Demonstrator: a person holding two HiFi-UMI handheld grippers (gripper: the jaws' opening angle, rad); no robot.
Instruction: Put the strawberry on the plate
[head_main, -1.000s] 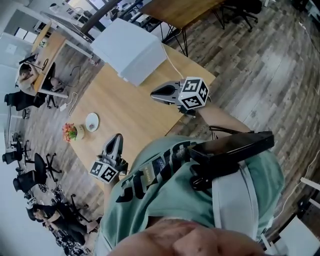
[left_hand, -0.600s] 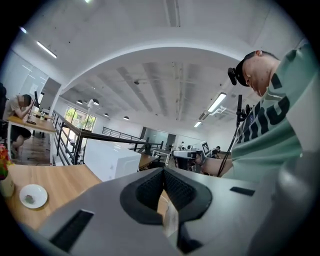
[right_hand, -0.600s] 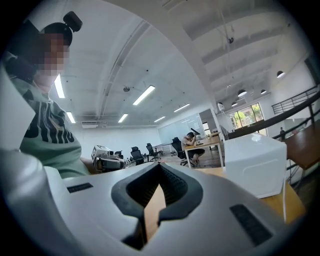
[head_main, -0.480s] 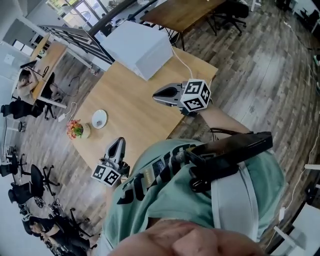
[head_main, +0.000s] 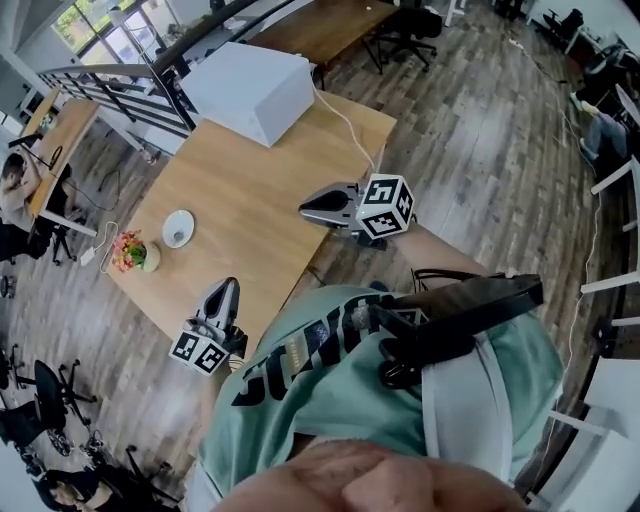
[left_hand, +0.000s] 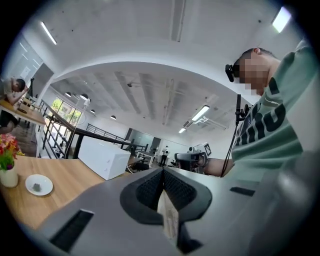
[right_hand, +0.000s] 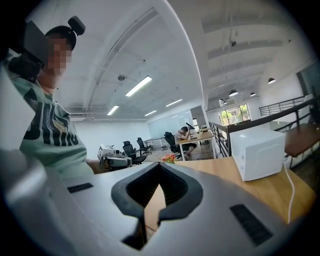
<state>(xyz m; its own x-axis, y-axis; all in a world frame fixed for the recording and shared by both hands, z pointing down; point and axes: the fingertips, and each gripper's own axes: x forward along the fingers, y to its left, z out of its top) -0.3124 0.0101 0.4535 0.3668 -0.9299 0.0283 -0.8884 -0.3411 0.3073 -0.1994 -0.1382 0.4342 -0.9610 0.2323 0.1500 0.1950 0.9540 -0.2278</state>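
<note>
A small white plate (head_main: 178, 227) lies near the left end of the wooden table (head_main: 250, 190), with a small greyish thing on it (left_hand: 36, 187). I cannot pick out a strawberry in any view. My left gripper (head_main: 229, 285) is held level at the table's near edge, to the right of the plate, shut and empty. Over the near right edge, my right gripper (head_main: 304, 204) points toward the table, its tips together with nothing held. In the left gripper view the plate (left_hand: 39, 184) sits low on the left, and the jaws (left_hand: 162, 172) are closed. The right gripper (right_hand: 159, 166) looks along the tabletop.
A vase of flowers (head_main: 130, 252) stands left of the plate at the table's corner. A white box (head_main: 250, 85) with a cable (head_main: 345, 125) takes the far end. Beyond the table are office chairs (head_main: 410, 25), a railing (head_main: 120, 75) and wood floor.
The head view has swung, so the table now sits more upright in the picture. Both grippers have slid sideways along the table's near edge, and both remain shut and empty.
</note>
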